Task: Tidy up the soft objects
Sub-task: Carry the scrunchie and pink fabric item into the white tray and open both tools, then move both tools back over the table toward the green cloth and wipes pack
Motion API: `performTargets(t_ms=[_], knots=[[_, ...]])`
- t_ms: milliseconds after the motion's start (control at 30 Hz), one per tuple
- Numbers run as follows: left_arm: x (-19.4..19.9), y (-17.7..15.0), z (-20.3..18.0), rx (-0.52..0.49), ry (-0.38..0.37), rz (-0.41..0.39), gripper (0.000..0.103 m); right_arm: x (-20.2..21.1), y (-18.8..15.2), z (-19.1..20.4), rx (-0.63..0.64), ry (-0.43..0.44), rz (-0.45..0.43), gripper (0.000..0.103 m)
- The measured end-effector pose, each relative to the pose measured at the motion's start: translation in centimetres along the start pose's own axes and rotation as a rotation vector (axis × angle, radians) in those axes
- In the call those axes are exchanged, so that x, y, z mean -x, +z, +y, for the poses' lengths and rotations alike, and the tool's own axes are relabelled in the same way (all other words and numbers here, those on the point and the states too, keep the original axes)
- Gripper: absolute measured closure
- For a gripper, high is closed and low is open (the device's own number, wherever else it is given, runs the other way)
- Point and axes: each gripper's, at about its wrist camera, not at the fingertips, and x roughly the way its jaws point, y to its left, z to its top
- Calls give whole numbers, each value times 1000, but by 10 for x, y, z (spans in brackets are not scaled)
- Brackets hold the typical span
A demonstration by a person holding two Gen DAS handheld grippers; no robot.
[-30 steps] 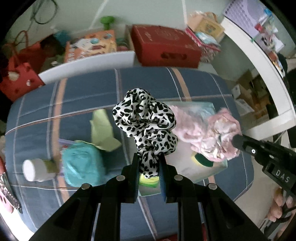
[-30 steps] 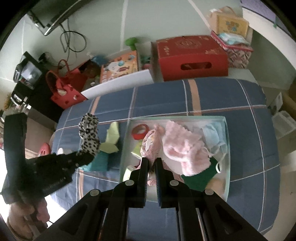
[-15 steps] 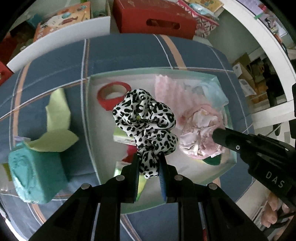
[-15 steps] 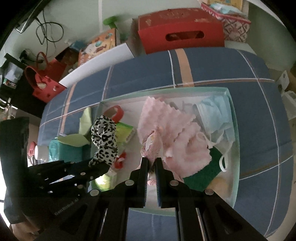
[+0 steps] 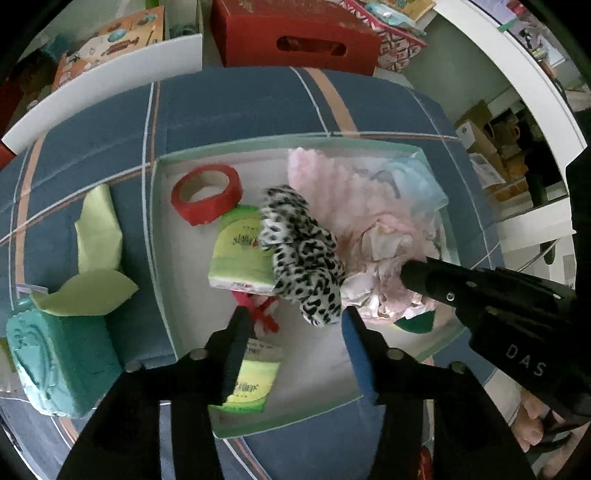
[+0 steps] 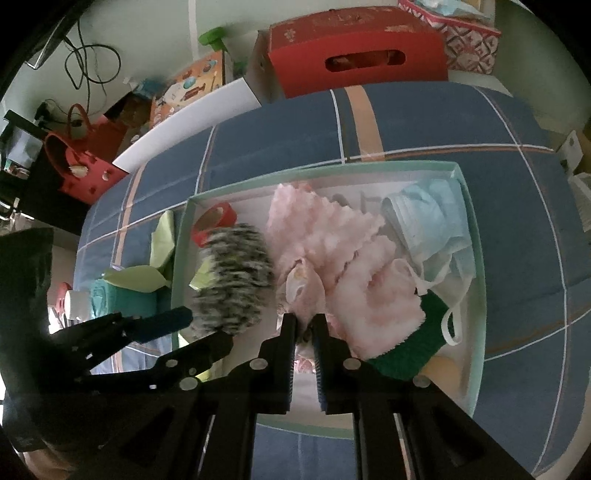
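A clear tray (image 5: 258, 146) sits on a blue plaid cushion. My left gripper (image 5: 295, 317) hovers over it, its jaws opening. The black-and-white leopard scrunchie (image 5: 303, 254) lies loose just beyond the fingertips, touching neither pad. In the right wrist view it is a blur (image 6: 232, 280) beside the left gripper (image 6: 205, 328). My right gripper (image 6: 304, 323) is shut on a pink floral scrunchie (image 6: 303, 284), low in the tray against a pink fluffy cloth (image 6: 351, 258). The left wrist view shows the right gripper (image 5: 406, 269) tip pressed into that pink scrunchie (image 5: 380, 258).
The tray also holds a red tape roll (image 5: 207, 192), green tissue packs (image 5: 240, 254), a blue face mask (image 6: 428, 221) and a green knit cloth (image 6: 413, 347). A teal box (image 5: 55, 354) with green paper sits left of the tray. A red carton (image 5: 295, 33) stands behind the cushion.
Both grippers came down over the tray. The left jaws have spread apart and the leopard scrunchie has dropped free of them. The right gripper still pinches the pink scrunchie.
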Motion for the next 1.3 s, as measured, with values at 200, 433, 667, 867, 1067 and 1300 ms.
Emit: performTargets(t_ms=[200,433,667,867,1067,1300], knots=[[31,-2,8,34,38,-40,44,23,-2,9,10,-17,-32,71],[57,-9,30,69,133,-68,37,42,-9,25,70,-69,-52,44],[71,-19,58,146,173,-93,26,49,-16,40,118,-105,-65,41],[82,-34,76,167,214,-115,14,55,-25,53,155,-125,-84,30],[92,-43,90,205,212,-140,13,52,-29,56,173,-123,-82,29],[97,-48,97,211,215,-146,13,45,-31,52,164,-130,-69,28]])
